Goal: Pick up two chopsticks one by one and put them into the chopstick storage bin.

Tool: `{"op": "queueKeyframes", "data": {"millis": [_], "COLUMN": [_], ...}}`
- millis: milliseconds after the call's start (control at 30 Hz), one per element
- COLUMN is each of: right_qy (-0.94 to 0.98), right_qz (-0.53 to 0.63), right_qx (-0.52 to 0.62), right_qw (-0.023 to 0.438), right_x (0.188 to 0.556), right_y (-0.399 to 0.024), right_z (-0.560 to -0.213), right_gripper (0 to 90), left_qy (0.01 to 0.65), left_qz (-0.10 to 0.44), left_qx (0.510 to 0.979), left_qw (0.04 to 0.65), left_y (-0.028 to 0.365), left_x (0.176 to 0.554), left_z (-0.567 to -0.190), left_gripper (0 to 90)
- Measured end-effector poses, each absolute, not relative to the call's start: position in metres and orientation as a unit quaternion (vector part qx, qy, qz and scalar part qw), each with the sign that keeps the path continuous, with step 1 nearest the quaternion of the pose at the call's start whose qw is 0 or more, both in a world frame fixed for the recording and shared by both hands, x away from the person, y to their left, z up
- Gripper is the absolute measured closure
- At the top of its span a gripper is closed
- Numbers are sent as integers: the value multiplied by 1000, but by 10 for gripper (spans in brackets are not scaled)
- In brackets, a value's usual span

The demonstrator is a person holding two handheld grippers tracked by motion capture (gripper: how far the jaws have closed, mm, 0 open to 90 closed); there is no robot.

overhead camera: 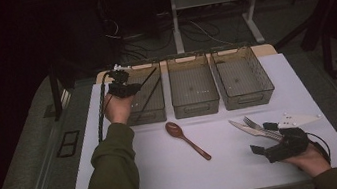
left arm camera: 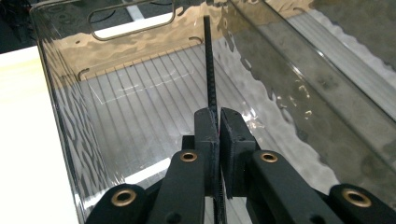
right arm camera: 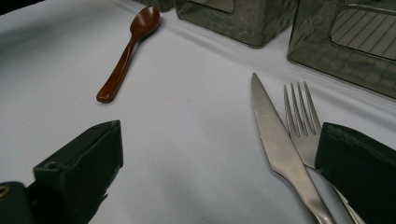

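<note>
High view: the left tongs (overhead camera: 122, 83) hang over the leftmost clear bin (overhead camera: 151, 108), pinching a thin black chopstick (overhead camera: 147, 85) that slants into it. The right tongs (overhead camera: 270, 141) rest low on the white surface (overhead camera: 168, 175), jaws spread, beside the knife (overhead camera: 242, 129) and fork (overhead camera: 257, 125), with a brown spoon (overhead camera: 186, 140) mid-surface.

Left gripper view: jaws nearly closed on the chopstick (left arm camera: 209, 70), which stands up inside the bin (left arm camera: 60, 116).

Right gripper view: jaws wide apart, holding nothing; the knife (right arm camera: 275, 144) lies between them, the fork (right arm camera: 301, 121) slips under one jaw, the spoon (right arm camera: 128, 51) well off.
</note>
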State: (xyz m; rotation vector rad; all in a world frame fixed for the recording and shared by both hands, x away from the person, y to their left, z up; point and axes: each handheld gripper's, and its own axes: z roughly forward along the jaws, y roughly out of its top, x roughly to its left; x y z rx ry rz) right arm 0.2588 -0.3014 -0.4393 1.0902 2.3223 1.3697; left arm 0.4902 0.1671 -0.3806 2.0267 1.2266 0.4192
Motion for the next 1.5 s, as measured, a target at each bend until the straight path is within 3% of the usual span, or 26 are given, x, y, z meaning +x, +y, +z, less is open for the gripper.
{"op": "queueKeyframes", "data": {"millis": [333, 767, 1167, 1500], "right_qy": [793, 793, 795, 795], "right_qz": [468, 467, 465, 465], "right_qx": [372, 373, 371, 372], "right_qw": [116, 118, 118, 117], "right_x": [259, 259, 259, 259], "right_y": [-302, -301, -301, -301], "right_z": [-439, -439, -440, -440], "right_gripper": [6, 6, 6, 6], "left_qy": [465, 402, 338, 309], "left_qz": [161, 155, 141, 125], "left_qx": [790, 806, 810, 816], "left_qw": [367, 406, 457, 472], "left_y": [166, 163, 153, 152], "left_x": [488, 465, 421, 380], "left_z": [-379, -352, -337, -354], "left_gripper": [737, 516, 430, 356]}}
